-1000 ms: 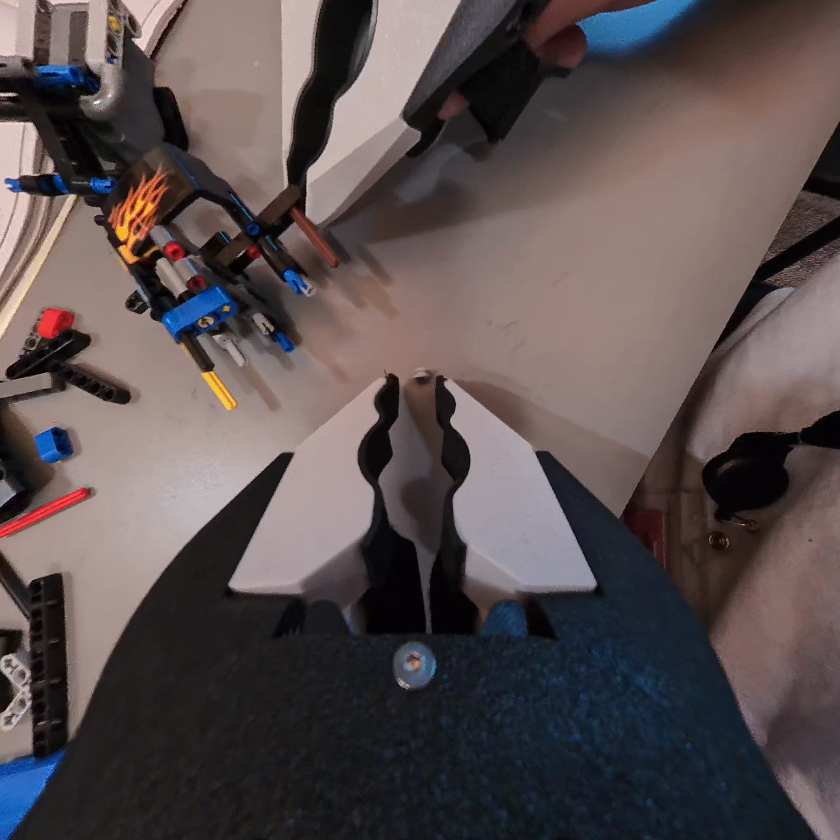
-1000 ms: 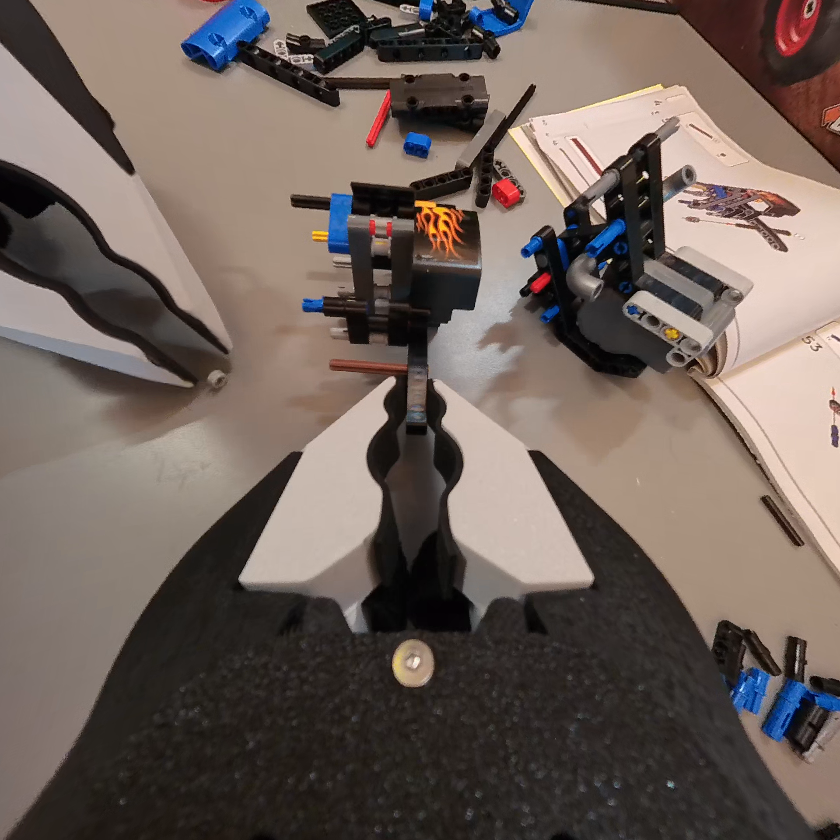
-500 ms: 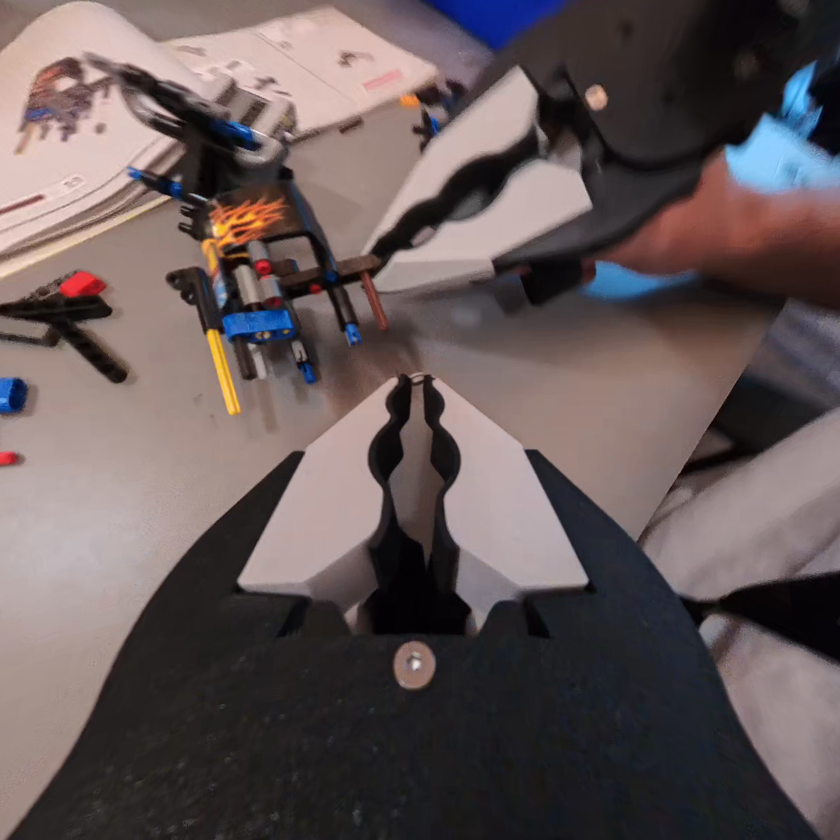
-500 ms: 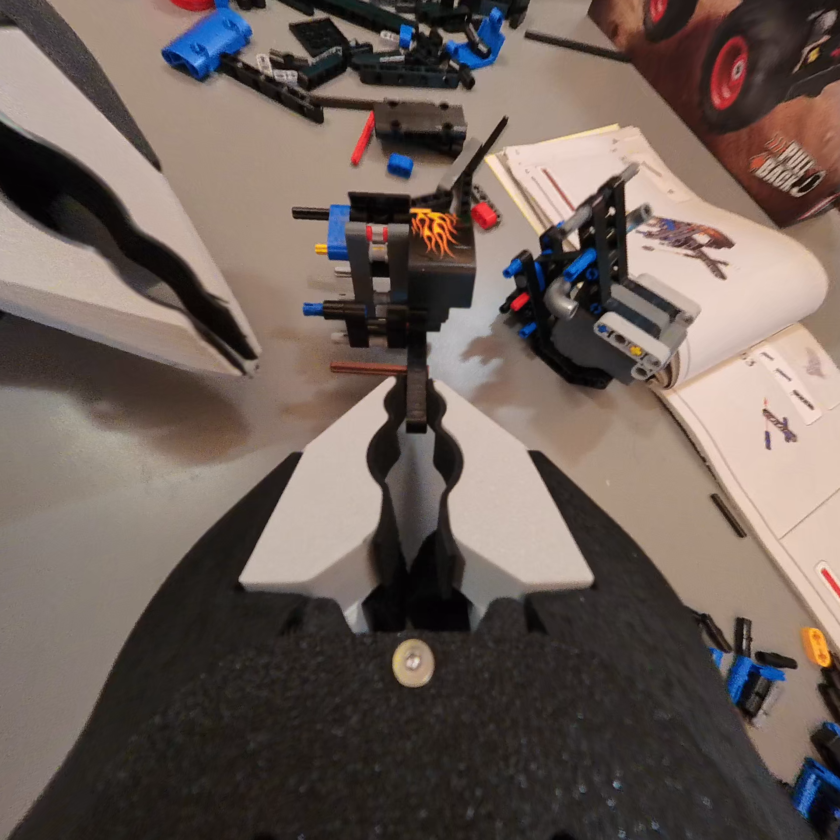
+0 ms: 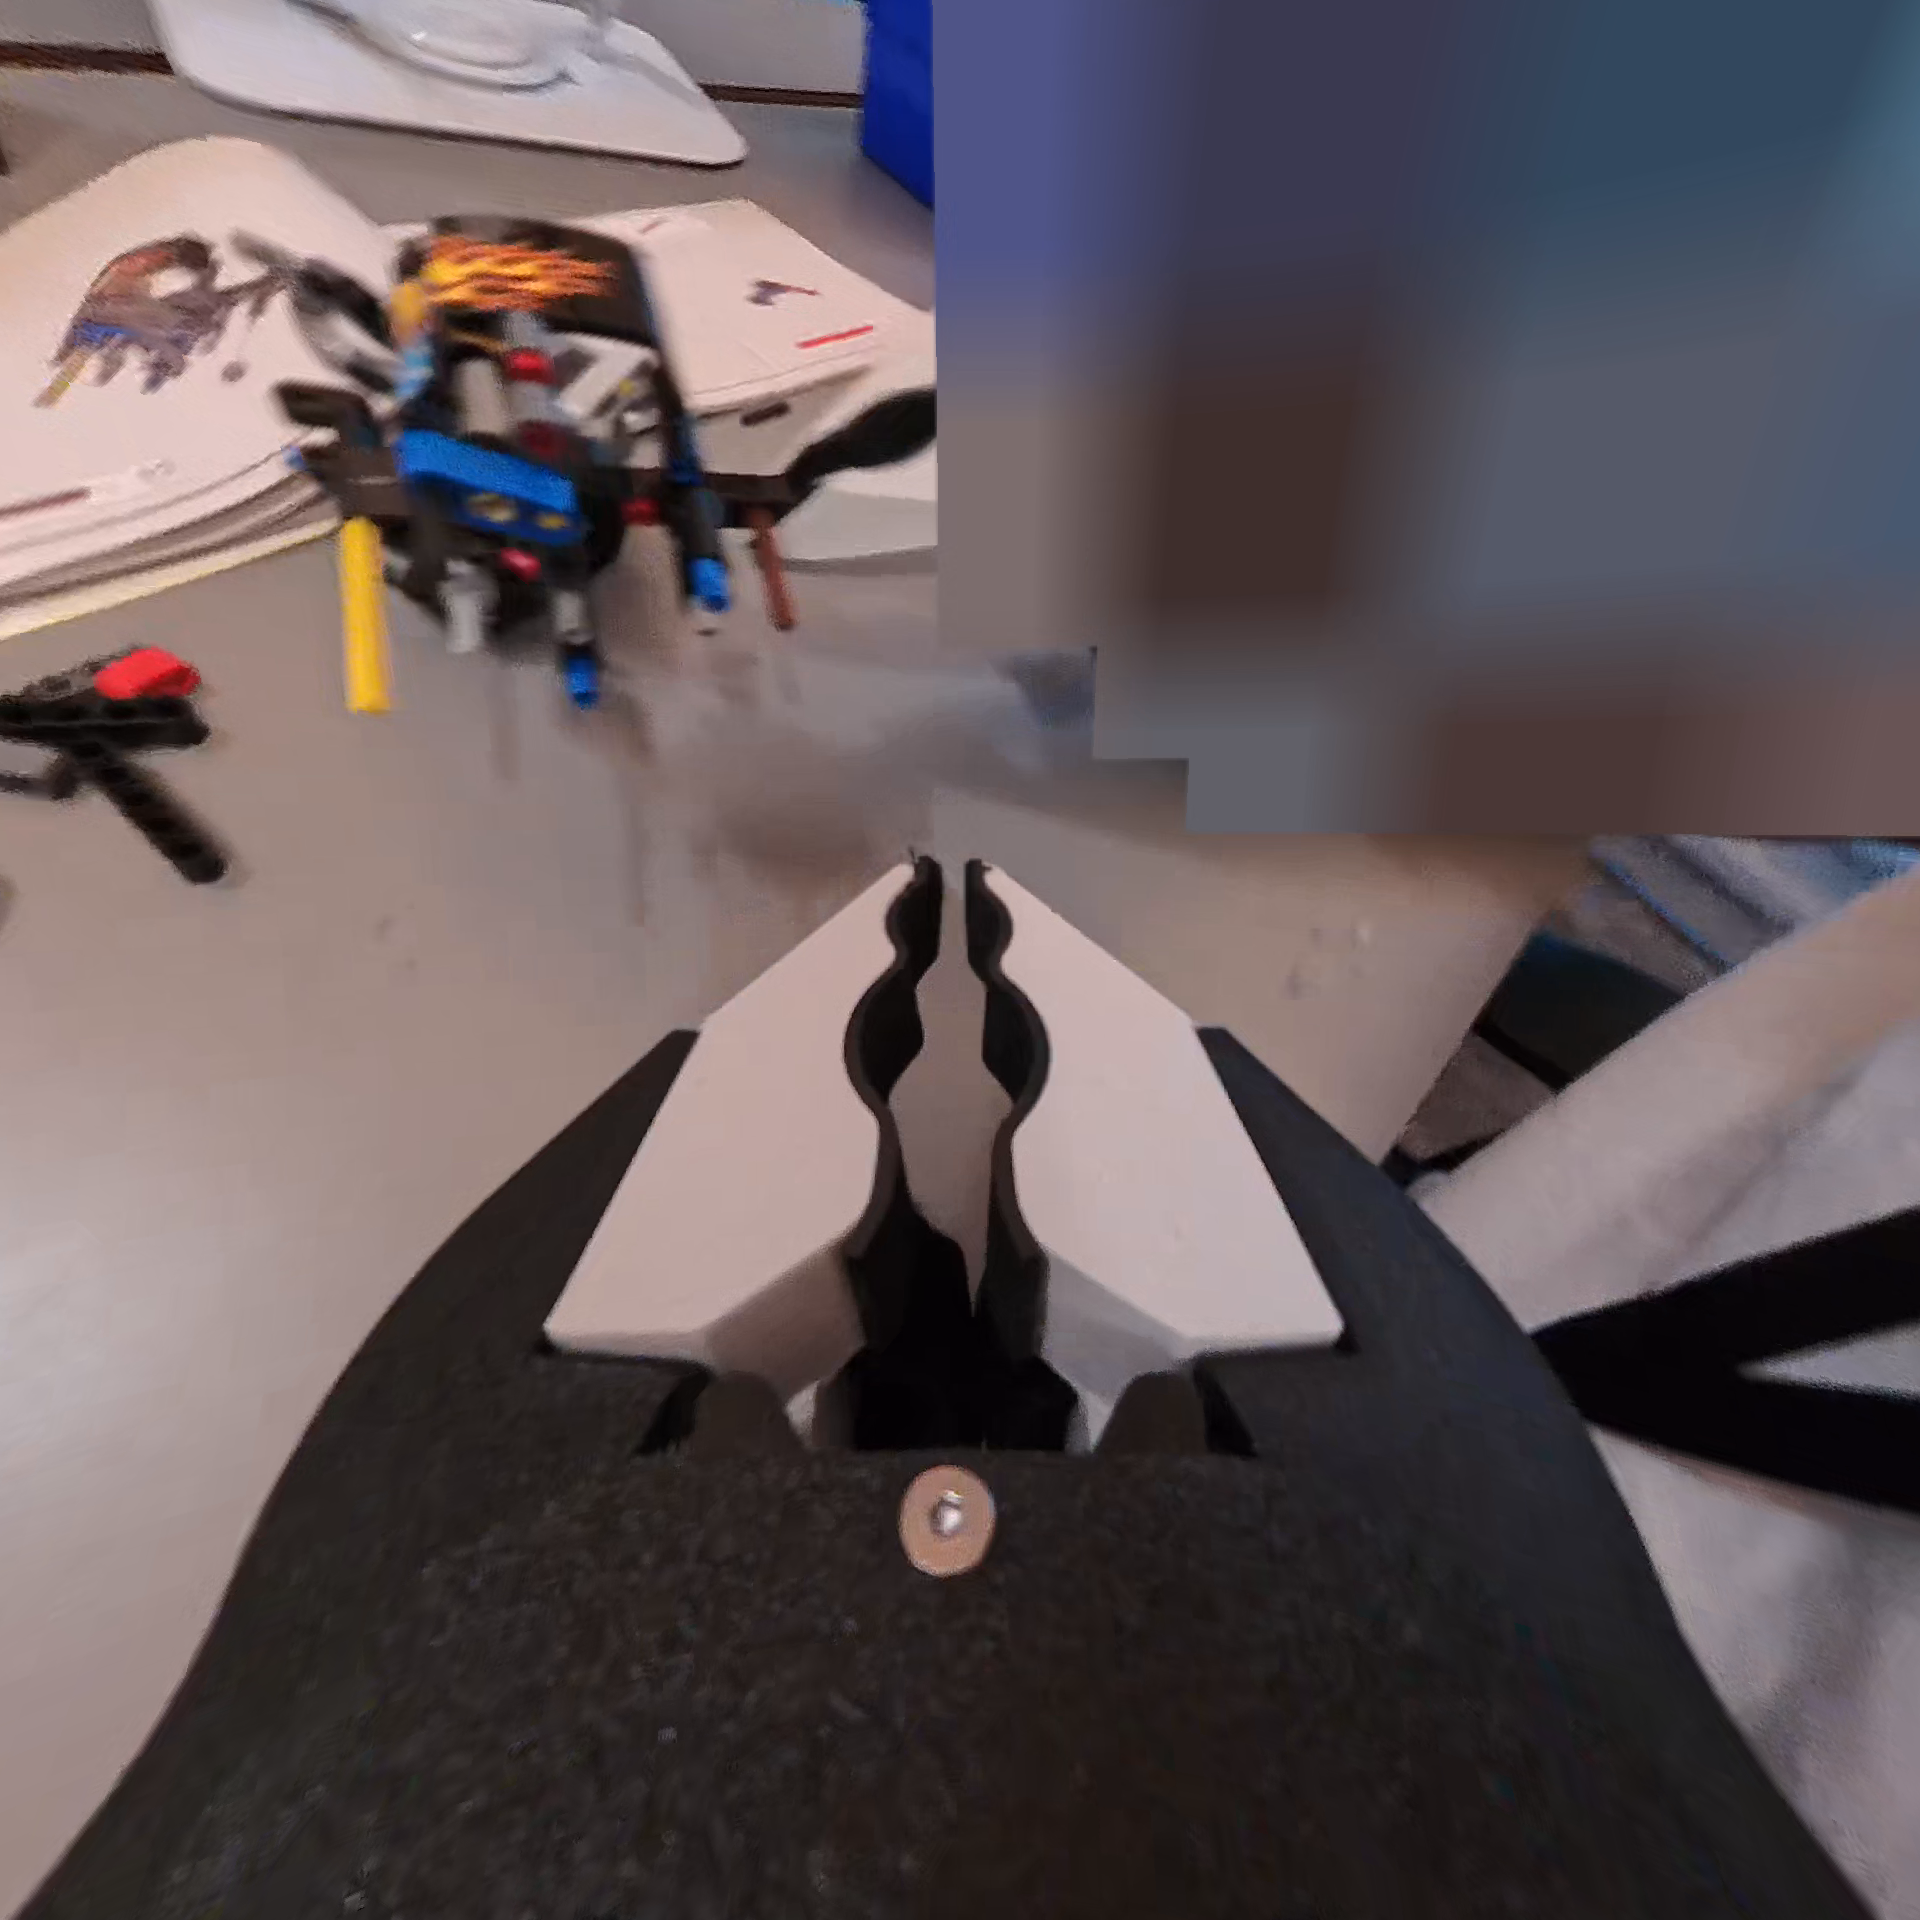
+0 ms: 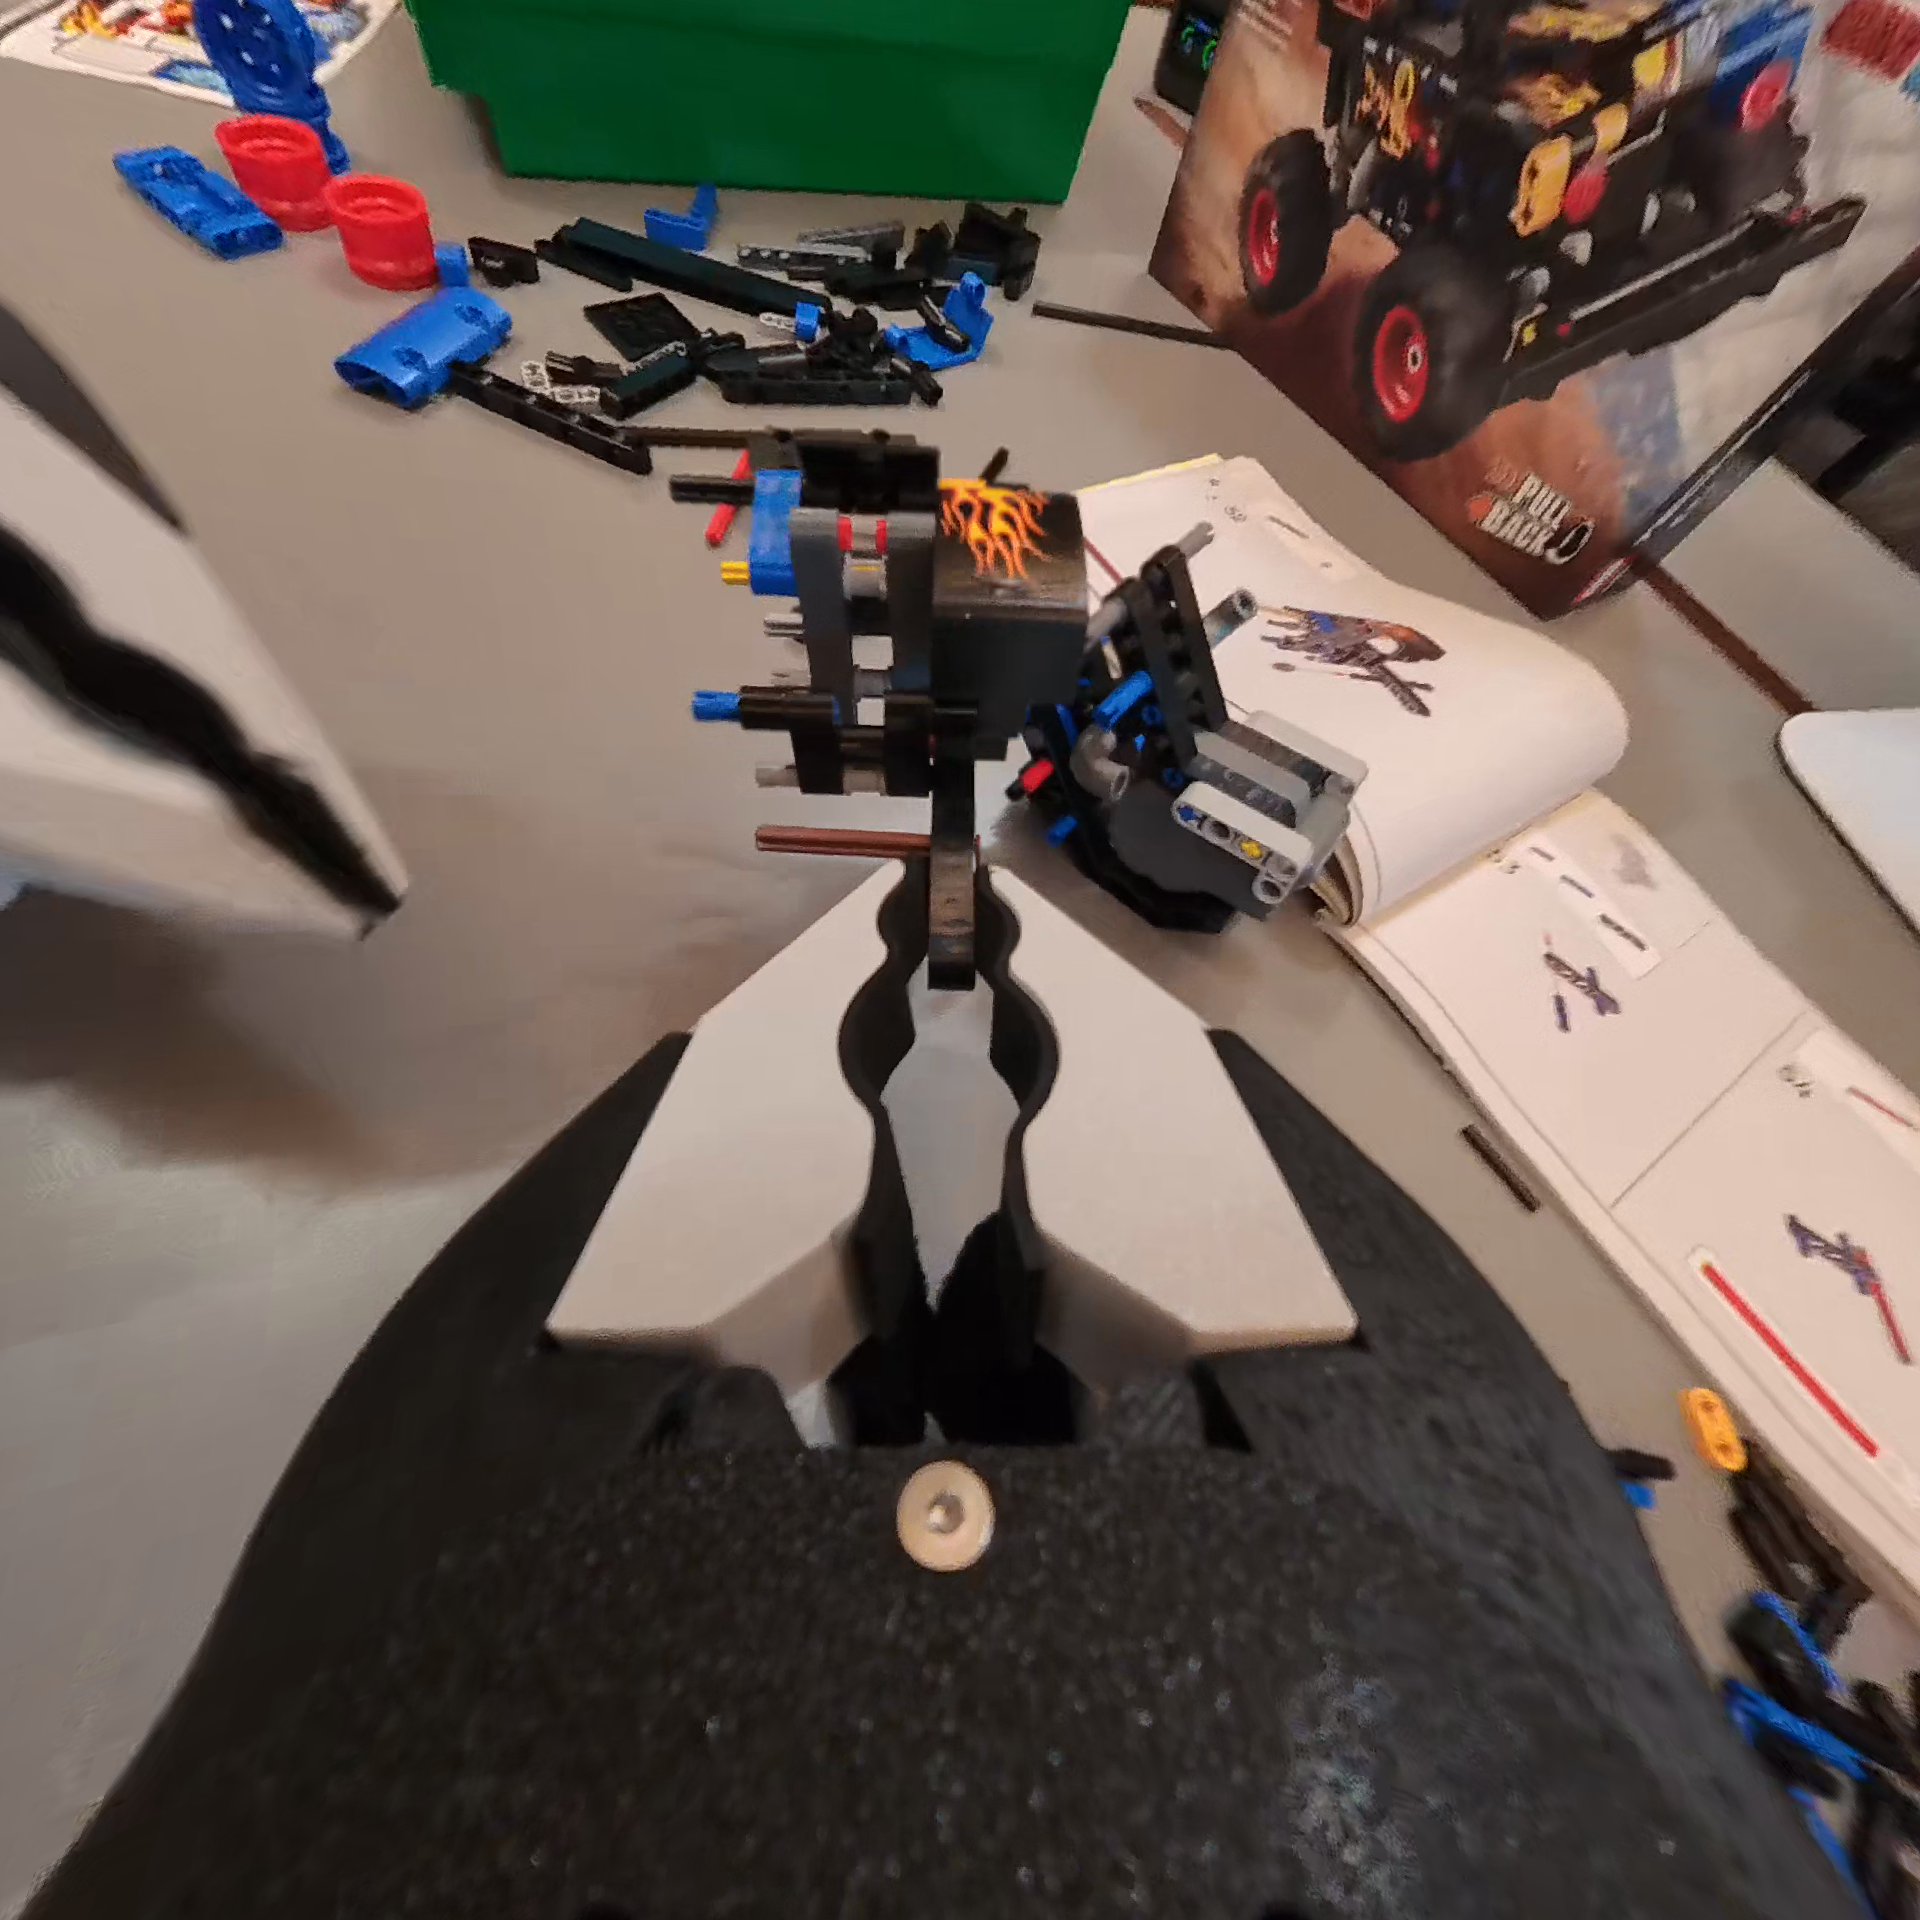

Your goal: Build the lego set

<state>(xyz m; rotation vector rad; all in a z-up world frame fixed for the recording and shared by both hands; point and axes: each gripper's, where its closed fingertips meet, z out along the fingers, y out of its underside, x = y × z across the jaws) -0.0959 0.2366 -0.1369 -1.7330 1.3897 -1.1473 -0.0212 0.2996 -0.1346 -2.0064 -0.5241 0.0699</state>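
Note:
My right gripper (image 6: 951,906) is shut on a black beam at the bottom of a lego sub-assembly (image 6: 997,623) with a flame decal, blue and black pins and a brown axle, and holds it above the table. It also shows in the left wrist view (image 5: 520,457), blurred. My left gripper (image 5: 953,868) is to the left of it, above the grey table (image 5: 312,1039). Its jaws stand a sliver apart, closed as they were on the small grey pin; the pin itself hardly shows. The left gripper's tips also appear in the right wrist view (image 6: 379,914).
A second grey and black assembly (image 6: 1195,790) stands on the open instruction booklet (image 6: 1507,1039). Loose black and blue parts (image 6: 727,332), red hubs (image 6: 379,229), a green bin (image 6: 779,94) and the set's box (image 6: 1507,208) lie behind. More parts (image 6: 1787,1662) lie at the right. Some 10 cm of space lies between my two pairs of fingers.
My left gripper closed on the small grey pin on the table, lifted and turned toward the sub-assembly. My right gripper raised and tilted with the sub-assembly still held.

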